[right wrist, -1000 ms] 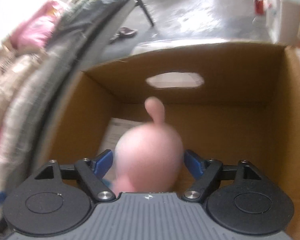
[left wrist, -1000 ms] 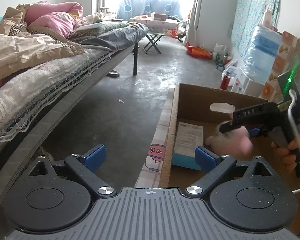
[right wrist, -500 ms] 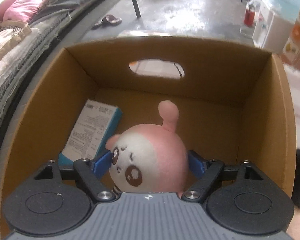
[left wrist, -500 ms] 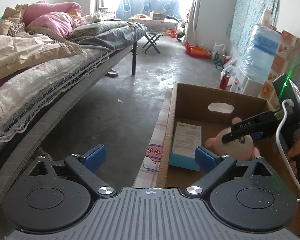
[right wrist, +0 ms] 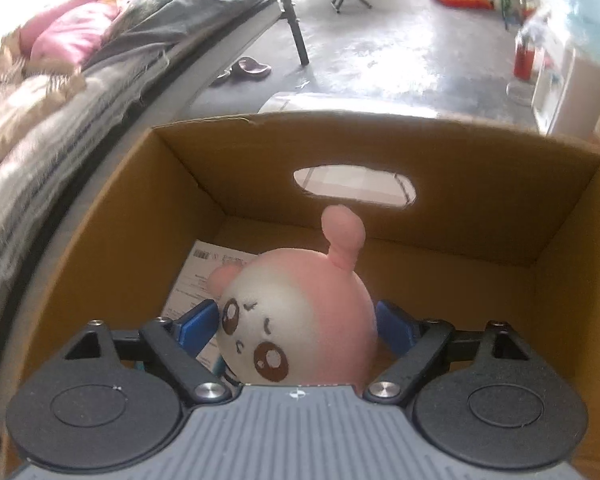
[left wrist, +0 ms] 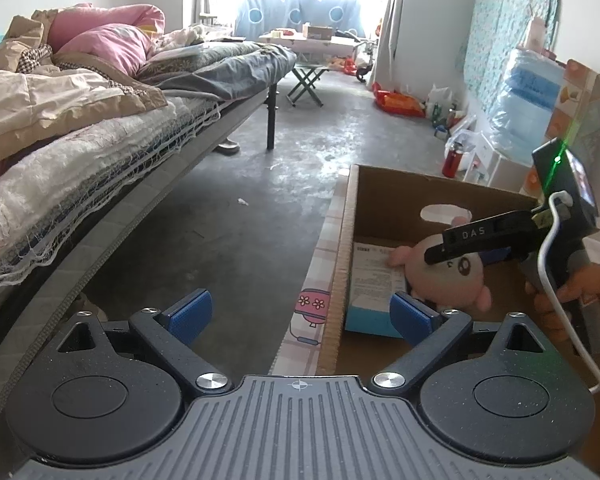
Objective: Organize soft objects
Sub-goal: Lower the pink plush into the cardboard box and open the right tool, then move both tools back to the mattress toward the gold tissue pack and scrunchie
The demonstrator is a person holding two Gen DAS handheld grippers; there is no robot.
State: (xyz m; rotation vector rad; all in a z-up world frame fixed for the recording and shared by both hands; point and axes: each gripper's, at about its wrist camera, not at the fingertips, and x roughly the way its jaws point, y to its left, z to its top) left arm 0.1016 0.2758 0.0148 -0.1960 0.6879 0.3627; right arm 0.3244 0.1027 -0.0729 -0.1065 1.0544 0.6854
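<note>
A round pink-and-white plush toy [right wrist: 300, 312] with a face and a pink stalk on top sits between the blue pads of my right gripper [right wrist: 298, 326], which is shut on it inside an open cardboard box [right wrist: 380, 148]. In the left wrist view the plush [left wrist: 446, 276] shows inside the box [left wrist: 348, 216], held by the right gripper [left wrist: 452, 240]. My left gripper [left wrist: 300, 316] is open and empty, held above the box's left wall and the floor.
A blue-and-white carton [right wrist: 204, 276] lies flat on the box floor at the left. The box has a handle cutout [right wrist: 354, 186] in its far wall. A bed with piled bedding [left wrist: 80, 112] runs along the left. Bottles and bags [left wrist: 452, 136] line the right wall.
The right gripper has tilted and drawn back a little with the plush; the plush has turned so that its face shows. The left gripper has barely moved.
</note>
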